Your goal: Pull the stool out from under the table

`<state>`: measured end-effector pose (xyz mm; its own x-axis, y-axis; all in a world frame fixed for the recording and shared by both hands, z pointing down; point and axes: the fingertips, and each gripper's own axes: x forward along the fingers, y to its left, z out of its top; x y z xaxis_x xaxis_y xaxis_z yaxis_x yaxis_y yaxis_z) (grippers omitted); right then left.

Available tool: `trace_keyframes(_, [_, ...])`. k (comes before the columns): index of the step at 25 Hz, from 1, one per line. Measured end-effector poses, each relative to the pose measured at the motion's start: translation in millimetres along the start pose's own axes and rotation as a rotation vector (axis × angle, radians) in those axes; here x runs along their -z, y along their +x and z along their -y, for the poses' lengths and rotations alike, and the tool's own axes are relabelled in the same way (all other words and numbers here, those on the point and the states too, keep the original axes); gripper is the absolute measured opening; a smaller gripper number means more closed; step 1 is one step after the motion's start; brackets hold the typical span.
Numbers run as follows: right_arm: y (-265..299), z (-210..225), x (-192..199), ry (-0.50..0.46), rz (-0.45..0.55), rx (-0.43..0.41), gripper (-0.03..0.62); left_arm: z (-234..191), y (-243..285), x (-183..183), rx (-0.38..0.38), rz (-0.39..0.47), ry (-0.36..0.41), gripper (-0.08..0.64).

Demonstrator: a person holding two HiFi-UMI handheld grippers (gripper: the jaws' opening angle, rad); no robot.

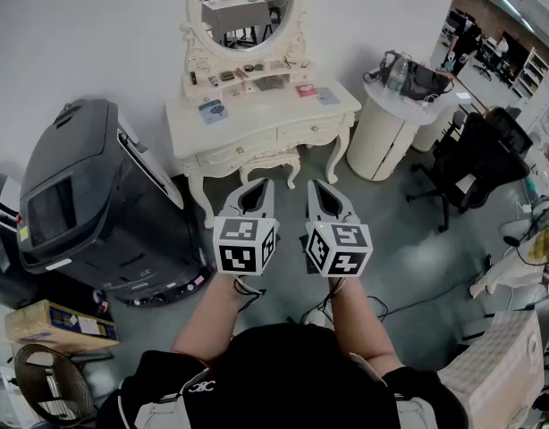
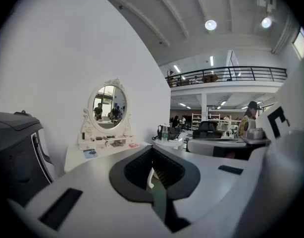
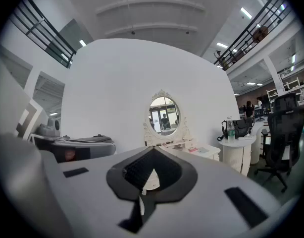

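On the floor the stool sits under the table at 12 o'clock; the left gripper and right gripper, both closed and empty, may slip off it unless opened first.

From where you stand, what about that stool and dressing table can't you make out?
- Stool: the head view shows only its front edge; the dressing table top covers the seat.
- Same stool, both gripper views: the shut left gripper and right gripper block it, bar a white sliver.
- Small items on the tabletop: too small to name in any view.
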<state>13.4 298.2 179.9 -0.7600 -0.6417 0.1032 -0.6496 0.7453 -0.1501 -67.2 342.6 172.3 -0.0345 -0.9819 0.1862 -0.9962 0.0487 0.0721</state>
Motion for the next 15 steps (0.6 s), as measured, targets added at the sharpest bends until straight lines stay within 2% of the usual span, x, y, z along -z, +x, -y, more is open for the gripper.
trace_keyframes(5, [-0.3, 3.5, -3.0, -0.006, 0.011, 0.012, 0.008, 6.3, 6.2, 0.6, 0.039, -0.010, -0.037, 0.003])
trace_keyframes(15, [6.0, 10.0, 1.5, -0.001, -0.003, 0.009, 0.008, 6.6, 18.3, 10.7, 0.029, -0.040, -0.021, 0.003])
